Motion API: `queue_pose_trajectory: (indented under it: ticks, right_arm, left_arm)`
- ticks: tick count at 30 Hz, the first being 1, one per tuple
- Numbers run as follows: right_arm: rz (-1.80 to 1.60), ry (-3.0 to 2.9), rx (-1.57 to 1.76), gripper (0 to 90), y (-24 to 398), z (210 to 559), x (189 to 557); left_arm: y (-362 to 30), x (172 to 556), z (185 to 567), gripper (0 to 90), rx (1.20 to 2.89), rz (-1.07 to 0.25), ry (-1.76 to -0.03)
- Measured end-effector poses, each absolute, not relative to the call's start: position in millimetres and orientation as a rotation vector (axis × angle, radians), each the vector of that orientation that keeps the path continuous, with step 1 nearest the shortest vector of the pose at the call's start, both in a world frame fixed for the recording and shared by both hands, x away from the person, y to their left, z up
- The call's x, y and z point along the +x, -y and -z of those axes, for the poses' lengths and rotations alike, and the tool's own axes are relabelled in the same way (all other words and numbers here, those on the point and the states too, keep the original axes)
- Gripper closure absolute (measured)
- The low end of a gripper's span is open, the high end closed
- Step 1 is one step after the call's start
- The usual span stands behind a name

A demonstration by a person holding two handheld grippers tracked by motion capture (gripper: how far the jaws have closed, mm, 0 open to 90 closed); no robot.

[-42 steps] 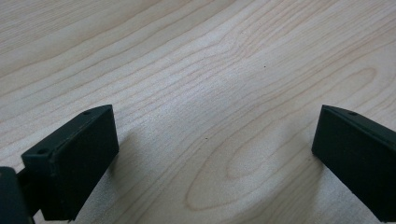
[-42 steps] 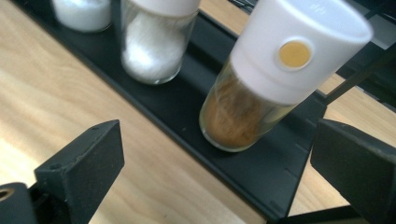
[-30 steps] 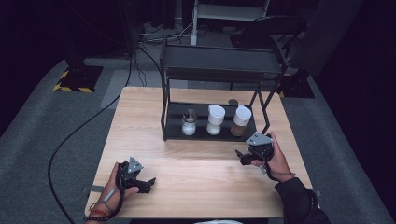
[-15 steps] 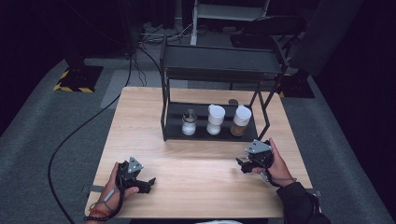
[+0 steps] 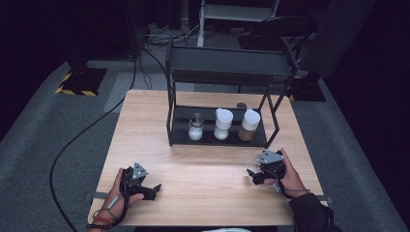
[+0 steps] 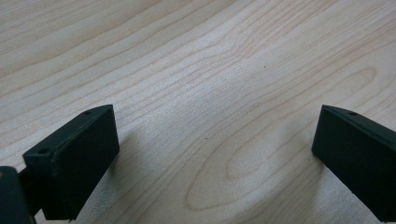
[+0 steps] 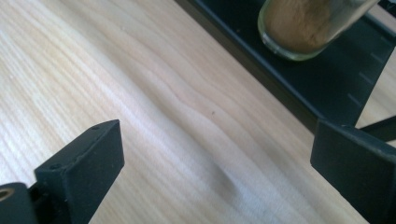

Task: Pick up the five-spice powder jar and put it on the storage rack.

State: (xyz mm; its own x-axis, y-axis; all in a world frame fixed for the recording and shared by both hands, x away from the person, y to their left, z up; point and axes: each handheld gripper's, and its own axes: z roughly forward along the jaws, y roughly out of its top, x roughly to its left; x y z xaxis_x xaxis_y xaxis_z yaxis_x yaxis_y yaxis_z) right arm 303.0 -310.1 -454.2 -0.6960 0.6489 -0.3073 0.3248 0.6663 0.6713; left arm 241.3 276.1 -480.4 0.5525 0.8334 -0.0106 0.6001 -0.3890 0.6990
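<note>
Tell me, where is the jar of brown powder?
In the high view, the jar of brown powder stands rightmost on the black rack's lower shelf, beside the white-filled jar.

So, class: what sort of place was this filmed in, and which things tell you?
Probably a recording studio or lab, not a kitchen: a wooden table on grey carpet, black drapes around, floor cables, and a staged black rack of spice jars.

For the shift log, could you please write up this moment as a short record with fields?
surface: wooden table
rack: black two-tier shelf at the table's far side
lower tier: three jars, small shaker, white-capped jar, brown-spice jar
left tongs: open, empty, over bare wood
right tongs: open, empty, in front of the rack near the brown-spice jar
</note>
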Motion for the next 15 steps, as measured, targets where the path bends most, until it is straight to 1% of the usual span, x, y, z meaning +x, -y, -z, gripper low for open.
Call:
queue_pose_trajectory:
  ticks: [15]
  right_arm:
    - [-0.846,-2.395,0.828,2.5,333.3,464.4,297.9]
  left_arm:
    - [-276.2,241.4,480.3,0.7,2.127,-0.454,-1.147]
